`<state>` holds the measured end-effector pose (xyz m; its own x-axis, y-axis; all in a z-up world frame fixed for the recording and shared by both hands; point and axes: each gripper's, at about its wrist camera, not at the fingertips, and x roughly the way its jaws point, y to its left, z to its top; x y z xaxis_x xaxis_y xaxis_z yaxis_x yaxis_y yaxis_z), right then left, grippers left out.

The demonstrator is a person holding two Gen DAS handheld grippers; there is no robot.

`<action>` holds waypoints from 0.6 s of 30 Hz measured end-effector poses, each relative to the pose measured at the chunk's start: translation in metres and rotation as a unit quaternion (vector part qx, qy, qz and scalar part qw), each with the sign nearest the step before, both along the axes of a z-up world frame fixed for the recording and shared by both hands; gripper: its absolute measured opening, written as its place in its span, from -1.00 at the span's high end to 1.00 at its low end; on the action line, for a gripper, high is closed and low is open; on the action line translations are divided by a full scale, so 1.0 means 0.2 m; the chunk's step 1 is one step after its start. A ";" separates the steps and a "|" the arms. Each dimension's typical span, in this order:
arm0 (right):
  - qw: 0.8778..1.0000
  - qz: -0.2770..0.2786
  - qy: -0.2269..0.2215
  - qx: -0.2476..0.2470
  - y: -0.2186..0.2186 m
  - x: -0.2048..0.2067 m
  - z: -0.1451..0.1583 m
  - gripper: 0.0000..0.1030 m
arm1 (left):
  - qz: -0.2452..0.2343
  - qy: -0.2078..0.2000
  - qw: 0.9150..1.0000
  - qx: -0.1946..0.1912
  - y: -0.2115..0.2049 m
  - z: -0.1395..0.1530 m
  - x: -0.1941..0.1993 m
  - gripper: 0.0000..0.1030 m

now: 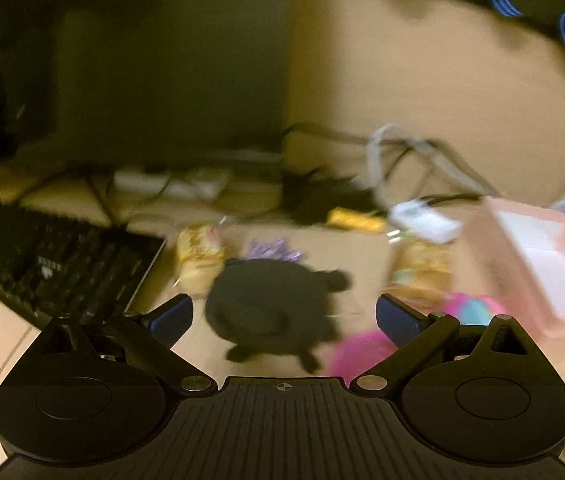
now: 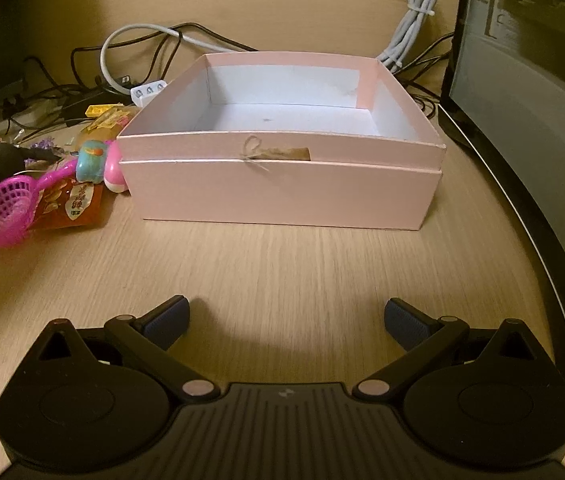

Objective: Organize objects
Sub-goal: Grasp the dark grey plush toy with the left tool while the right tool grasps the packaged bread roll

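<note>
box (image 2: 282, 184) broadside, opening upward

Home office desk: keyboard (image 1: 54, 264), monitor (image 2: 530, 92), tangled cables (image 2: 154, 40).

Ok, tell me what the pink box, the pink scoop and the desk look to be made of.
Pink box: likely paperboard, matte pink outside, white inside; thin straight walls with creased corners. Pink scoop: looks like moulded plastic, glossy, with a perforated mesh bowl. Desk: wood-grain surface, probably laminate rather than solid wood; the streaks look even and flat.
</note>
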<state>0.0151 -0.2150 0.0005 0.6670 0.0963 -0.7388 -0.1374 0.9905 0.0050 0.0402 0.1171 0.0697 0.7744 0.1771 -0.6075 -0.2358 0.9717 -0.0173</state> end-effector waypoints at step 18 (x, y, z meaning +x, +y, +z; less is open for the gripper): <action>0.995 0.086 -0.051 0.021 0.44 0.04 0.37 -1.00 | -0.018 0.019 0.994 -0.111 0.40 0.04 -0.07 -0.72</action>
